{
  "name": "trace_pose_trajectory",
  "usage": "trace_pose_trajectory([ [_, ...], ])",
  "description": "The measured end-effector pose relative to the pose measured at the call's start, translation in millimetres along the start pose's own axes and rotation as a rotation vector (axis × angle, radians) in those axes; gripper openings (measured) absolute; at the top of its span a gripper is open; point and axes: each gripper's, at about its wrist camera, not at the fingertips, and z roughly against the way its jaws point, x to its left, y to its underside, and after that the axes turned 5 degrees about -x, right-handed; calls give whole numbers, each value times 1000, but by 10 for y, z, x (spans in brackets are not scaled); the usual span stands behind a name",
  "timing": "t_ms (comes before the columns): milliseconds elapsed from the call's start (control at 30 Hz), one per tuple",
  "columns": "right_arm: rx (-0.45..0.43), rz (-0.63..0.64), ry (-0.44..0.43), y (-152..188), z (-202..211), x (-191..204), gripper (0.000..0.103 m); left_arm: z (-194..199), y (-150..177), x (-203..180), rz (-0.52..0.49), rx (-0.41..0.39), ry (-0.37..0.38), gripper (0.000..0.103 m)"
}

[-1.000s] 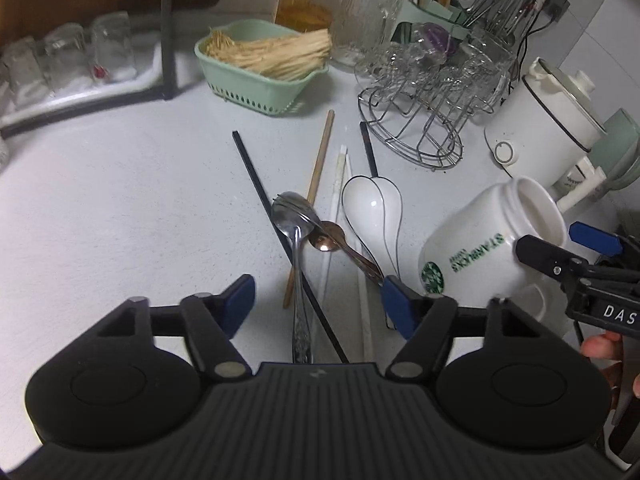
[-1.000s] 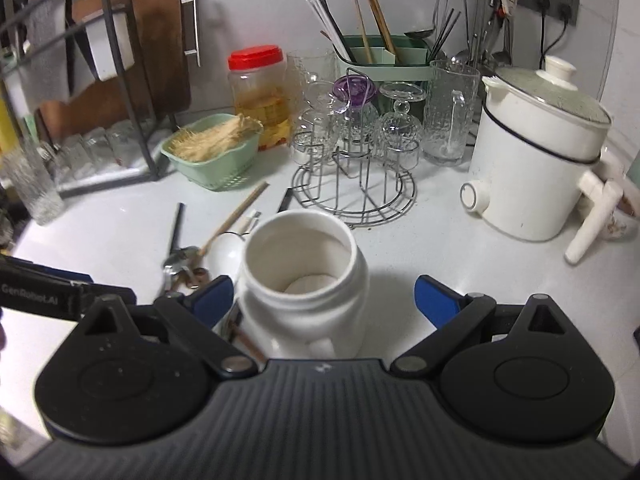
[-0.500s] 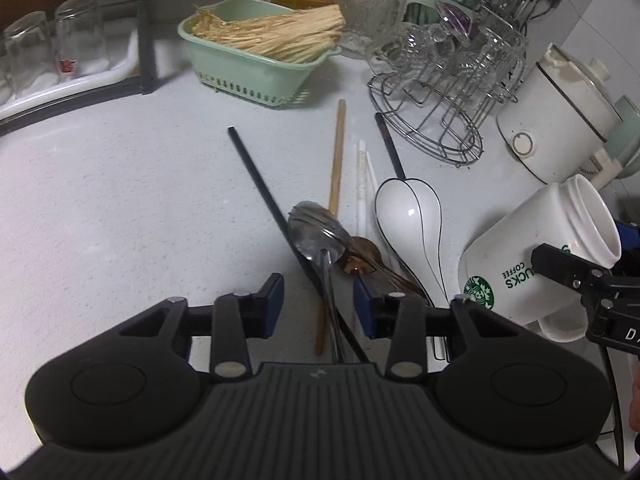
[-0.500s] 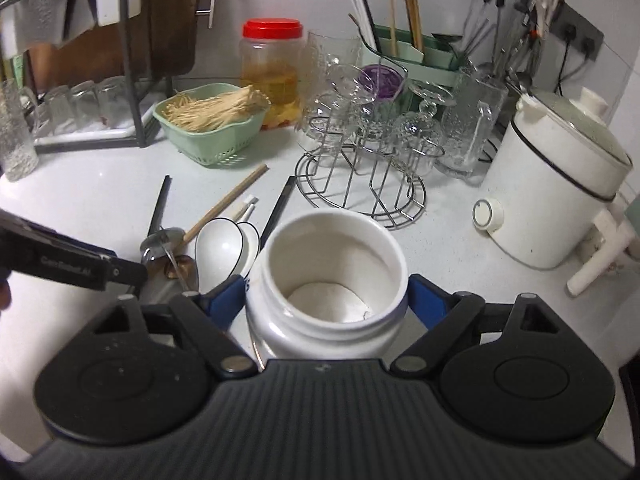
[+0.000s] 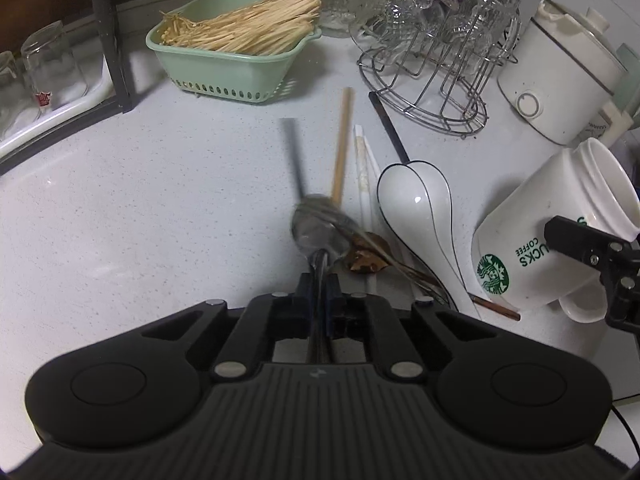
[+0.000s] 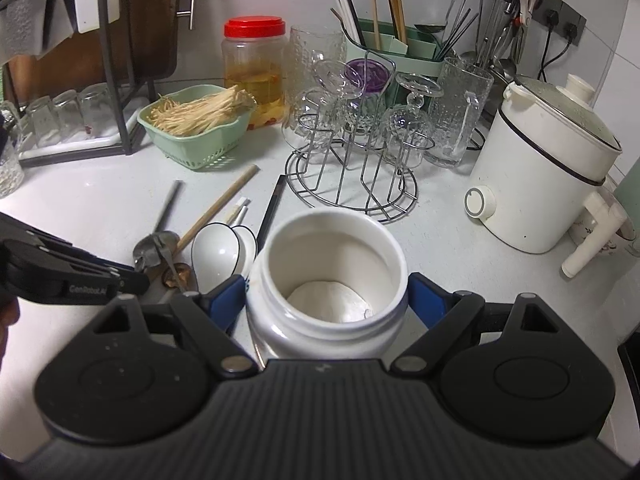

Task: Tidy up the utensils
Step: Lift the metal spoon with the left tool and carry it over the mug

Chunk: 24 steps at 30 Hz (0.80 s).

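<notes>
**Left gripper clamped on a steel spoon, right gripper around the white mug**

Left wrist view: the left gripper [image 5: 320, 294] has its two blue-padded fingers drawn together on the handle of the steel spoon [image 5: 320, 229], whose bowl is blurred and points away from the camera. The gripper sits low over the grey counter [image 5: 140, 208], tilted forward along the spoon. Just right of the spoon bowl lie a small bronze spoon [image 5: 366, 254], a white ceramic spoon [image 5: 416, 200], a wooden chopstick [image 5: 343, 148], white chopsticks [image 5: 366, 172] and a blurred black chopstick [image 5: 294, 152]. Only this view shows the Starbucks logo on the white mug [image 5: 552, 232], which leans with its mouth up and to the right, and the mug's handle at its lower side. A black finger of the right gripper [image 5: 588, 244] lies against the mug's wall. A green basket [image 5: 236, 68] of pale sticks stands behind.

Right wrist view: this view alone looks straight into the white mug [image 6: 328, 280], showing a bare white bottom. The right gripper [image 6: 326, 300] holds it between blue pads pressed to both sides, spread to the mug's width. The left gripper [image 6: 132, 278] enters from the left edge, low at the spoon pile, with the steel spoon [image 6: 154, 246] ahead of it. Behind stand a wire glass rack [image 6: 352, 184], a red-lidded jar [image 6: 256, 68], a green utensil caddy [image 6: 404, 52] and a white cooker [image 6: 548, 168].
</notes>
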Motion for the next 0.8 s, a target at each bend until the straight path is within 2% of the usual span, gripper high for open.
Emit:
trace_pose_trajectory([
  [167, 6, -4, 6, -8, -2, 11, 90, 132, -6, 87, 30, -7, 3, 6],
  [433, 5, 1, -1, 4, 17, 36, 89, 458, -73, 142, 93, -83, 19, 6],
  [800, 2, 58, -69, 28, 84, 141, 89, 839, -287, -64, 113, -188, 54, 6],
])
